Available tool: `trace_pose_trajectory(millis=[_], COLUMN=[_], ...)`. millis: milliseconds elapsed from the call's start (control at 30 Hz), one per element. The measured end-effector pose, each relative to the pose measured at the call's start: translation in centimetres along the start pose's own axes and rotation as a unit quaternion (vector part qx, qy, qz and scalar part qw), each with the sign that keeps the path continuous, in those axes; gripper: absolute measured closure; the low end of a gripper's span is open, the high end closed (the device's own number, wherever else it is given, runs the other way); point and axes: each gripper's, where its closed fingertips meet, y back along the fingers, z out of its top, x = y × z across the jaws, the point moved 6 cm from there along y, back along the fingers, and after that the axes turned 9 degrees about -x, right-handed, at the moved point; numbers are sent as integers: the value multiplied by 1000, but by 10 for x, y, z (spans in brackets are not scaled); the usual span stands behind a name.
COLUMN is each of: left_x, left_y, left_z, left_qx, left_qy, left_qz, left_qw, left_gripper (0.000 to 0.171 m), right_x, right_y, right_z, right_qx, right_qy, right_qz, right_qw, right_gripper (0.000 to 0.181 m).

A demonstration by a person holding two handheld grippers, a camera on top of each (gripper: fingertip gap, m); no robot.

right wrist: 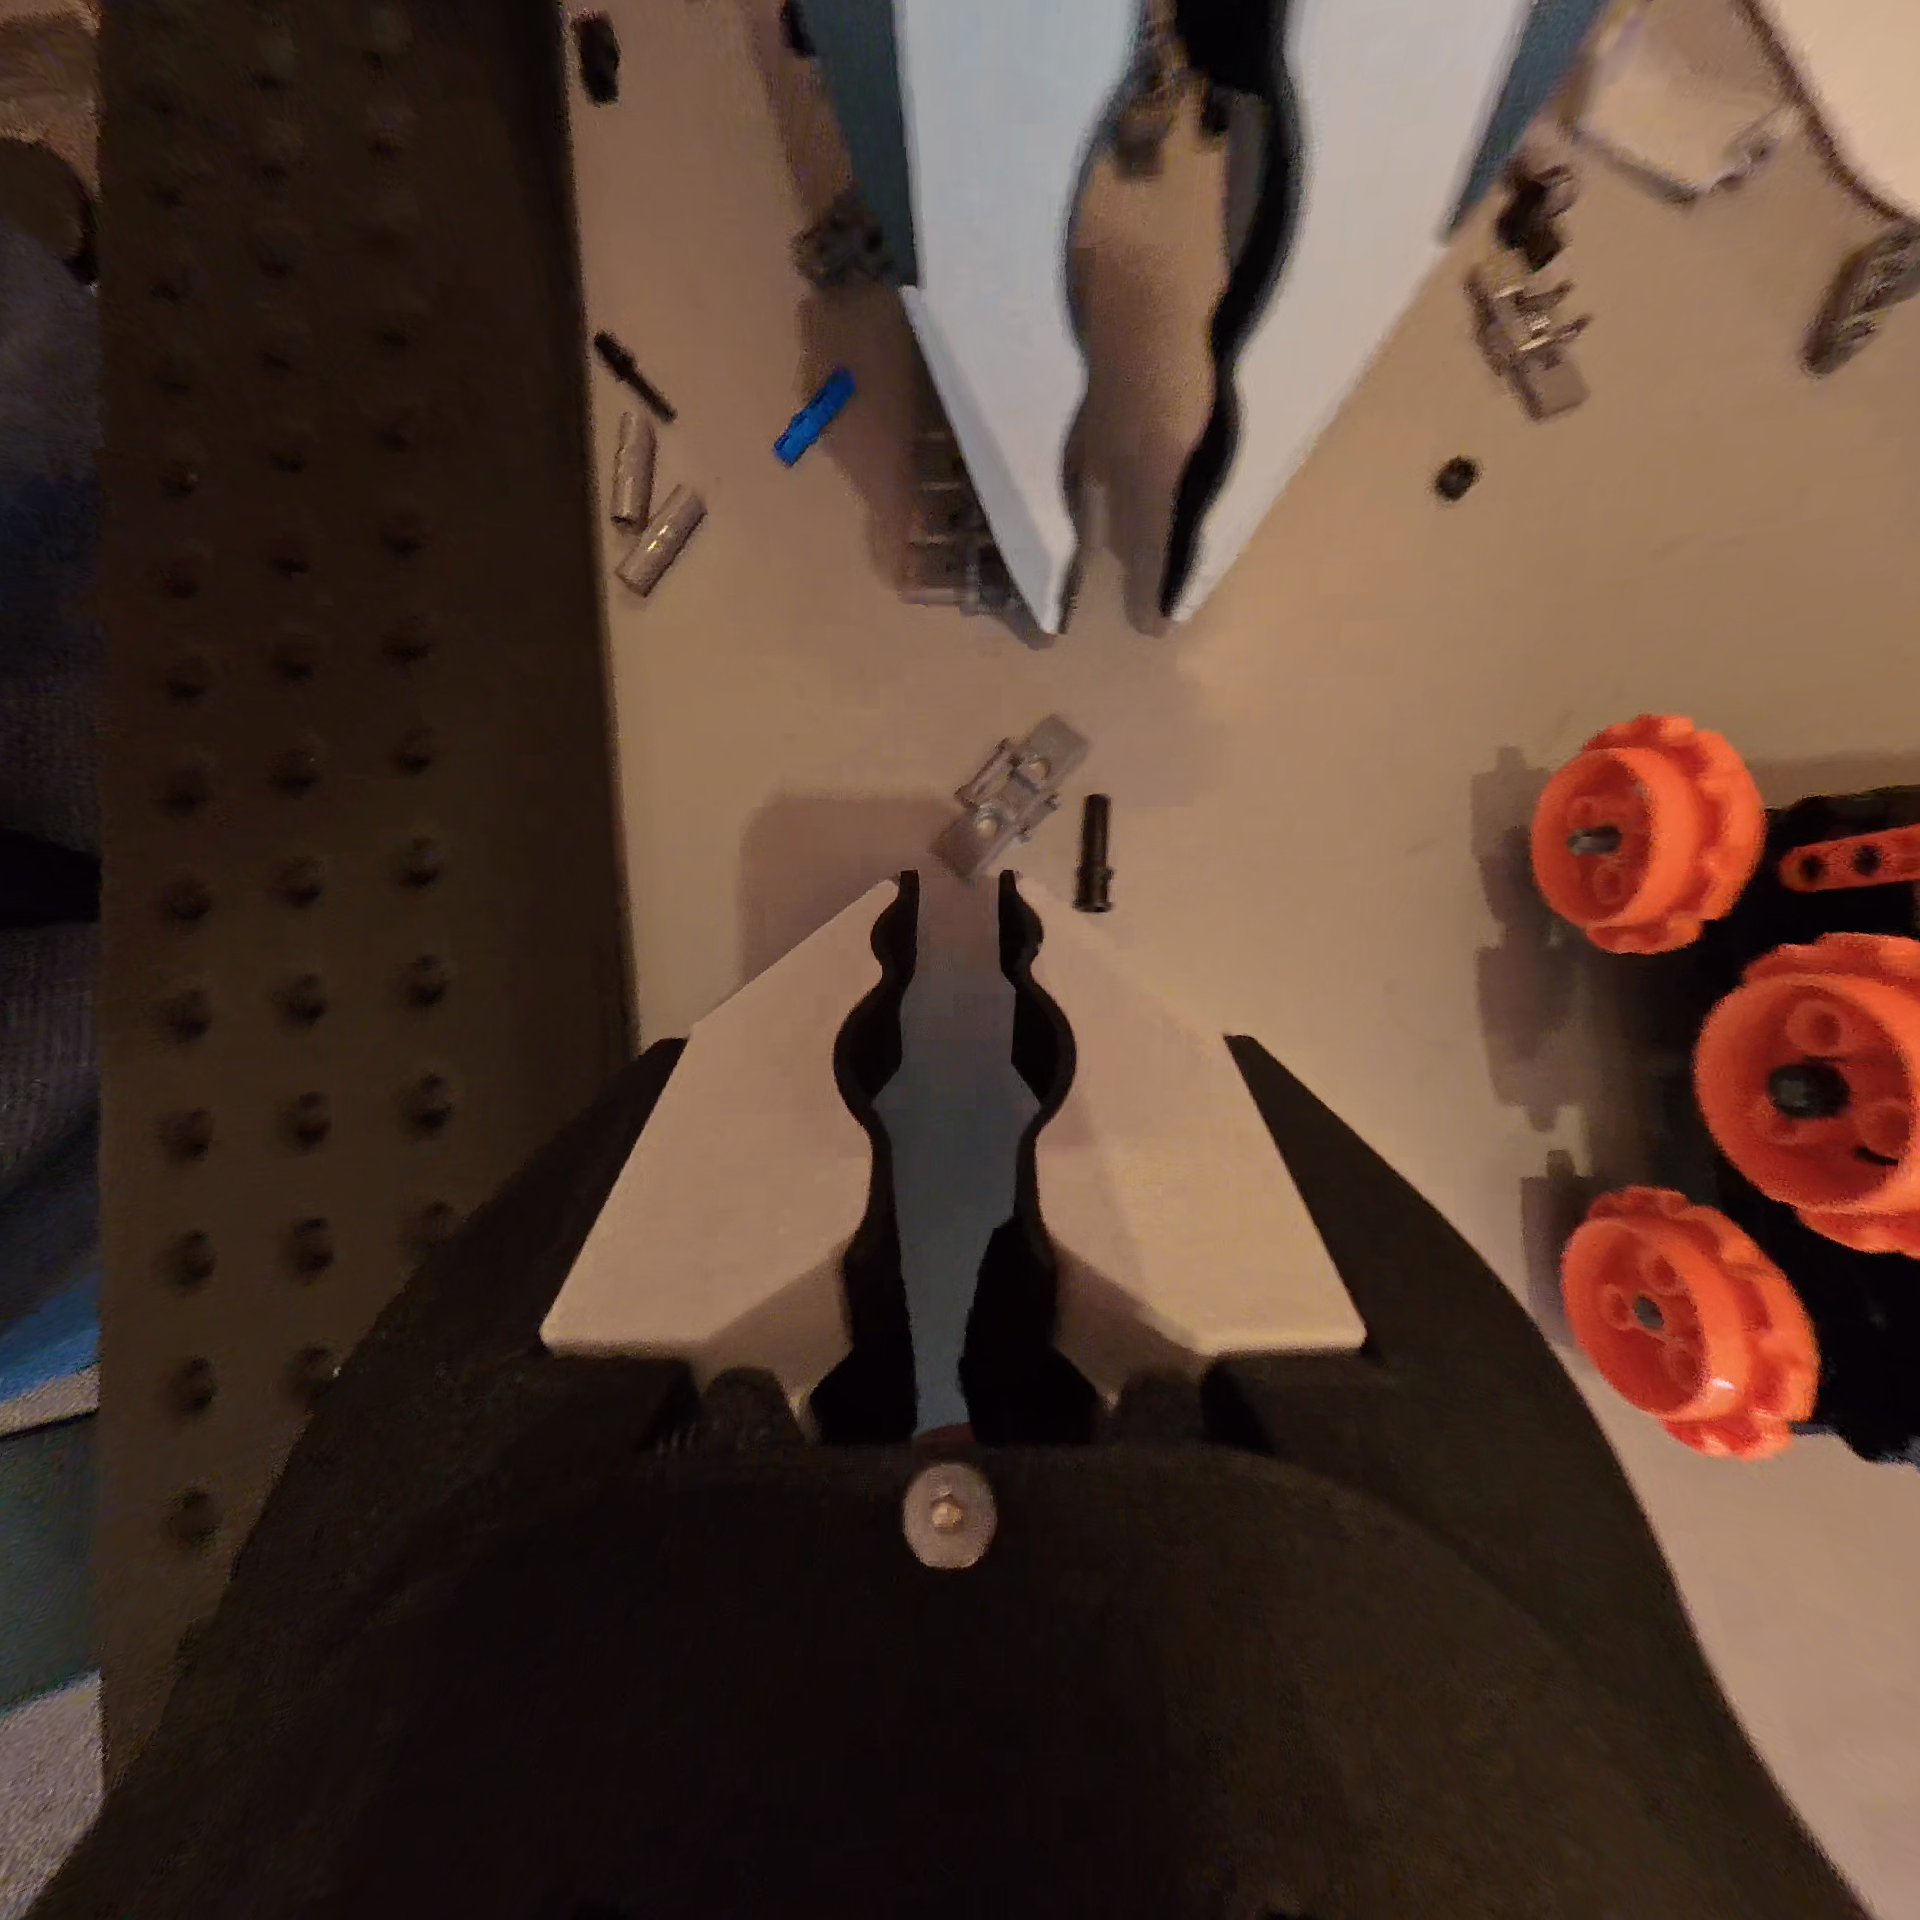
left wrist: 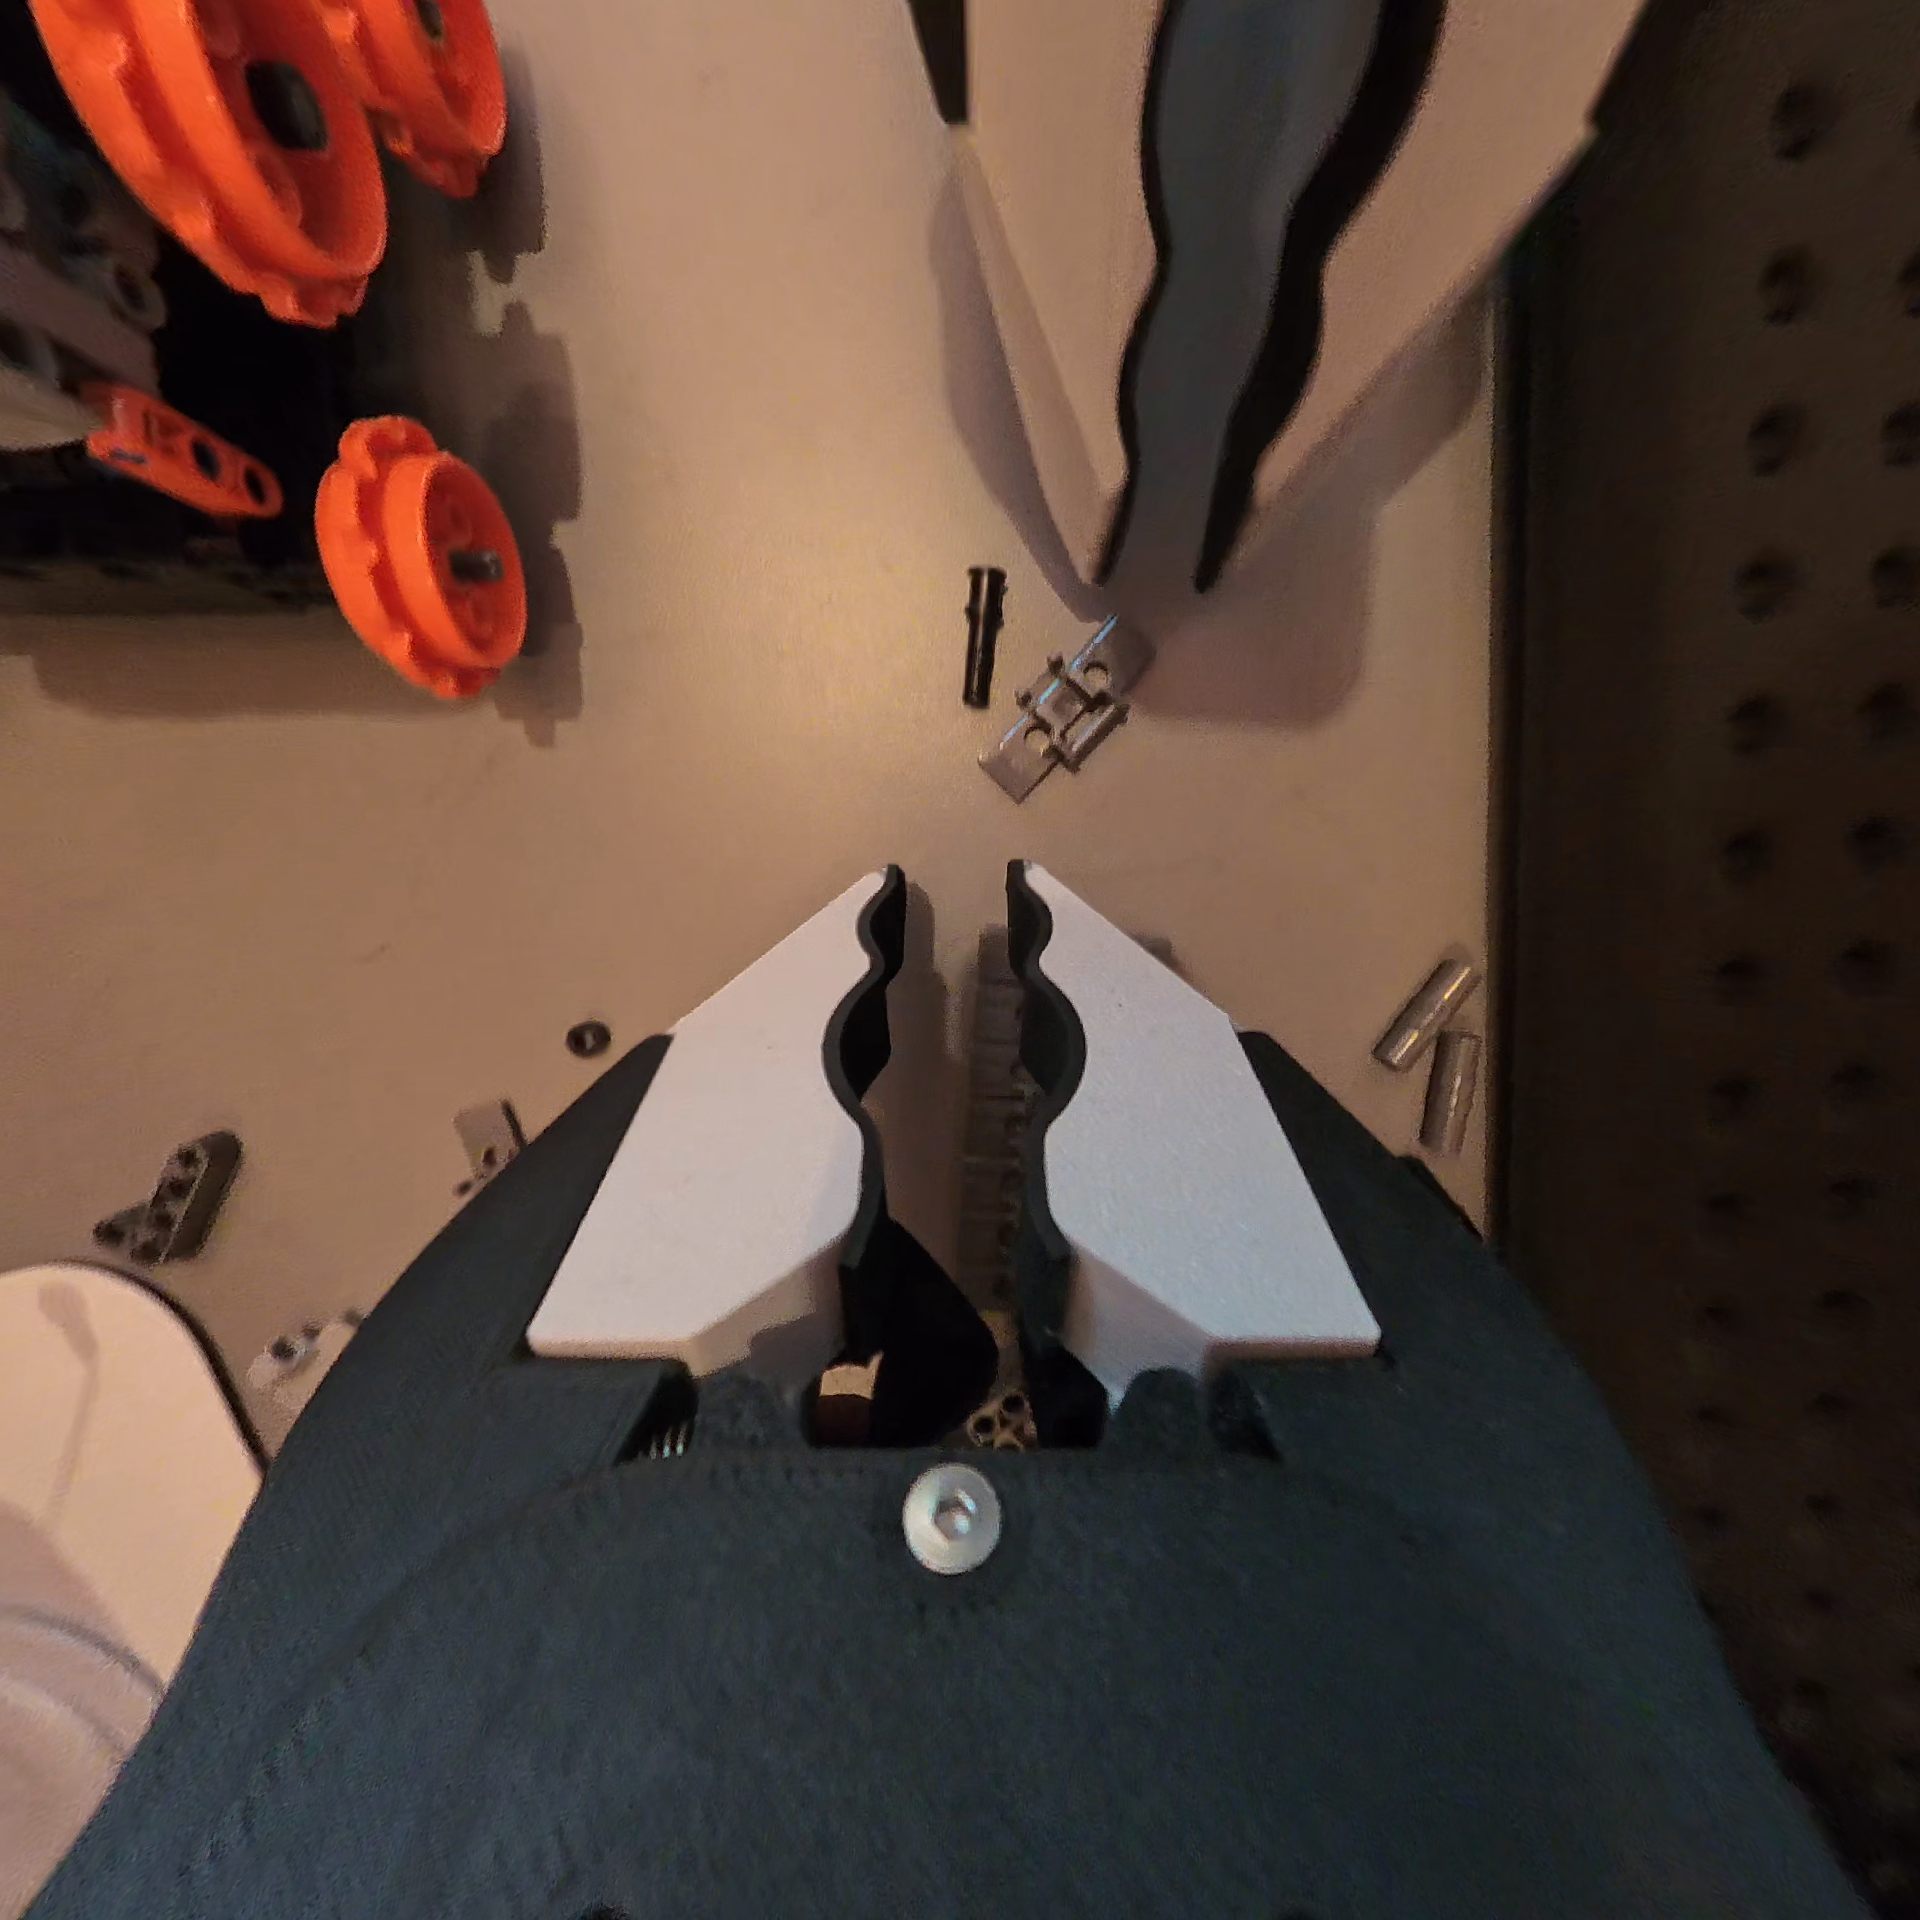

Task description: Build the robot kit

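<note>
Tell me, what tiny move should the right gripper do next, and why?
Probably ease the right gripper forward a little. Its jaws are open and empty, and the grey link lies just past its tips, with the black pin beside it.

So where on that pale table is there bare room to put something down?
Bare tabletop lies between the orange-wheeled model and the right gripper. It is crowded between the gripper tips, where a grey link piece and black pin lie, and around the left gripper, with grey tubes by the studded board.
</note>
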Motion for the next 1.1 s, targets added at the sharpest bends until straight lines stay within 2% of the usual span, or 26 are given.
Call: trace_pose_trajectory(millis=[133,233,400,500,700,800,1100], left_x=[-5,-10,-22,-23,-24,-24,-26], left_y=[17,29,37,40,39,37,26], left_z=[-9,-20,-33,-40,-46,-47,-43], left_qx=[-18,-22,-36,-38,-46,-49,-58], left_qy=[-5,-1,9,12,9,5,-7], left_qz=[46,72,70,78,70,63,66], left_qw=[999,997,997,996,996,997,996], left_gripper=[153,153,152,152,151,151,152], right_x=[-5,-4,9,-4,-12,-12,-9], right_y=[-1,-10,-15,-8,-18,-23,-29], right_z=[4,0,10,17,13,14,21], right_qx=[-10,23,-7,-23,10,6,-15], right_qy=[24,30,30,34,79,79,56], right_qz=[-21,-17,32,-12,-14,-4,3], right_qw=[999,999,999,999,997,997,998], right_gripper=[167,173,169,168,159,166,167])
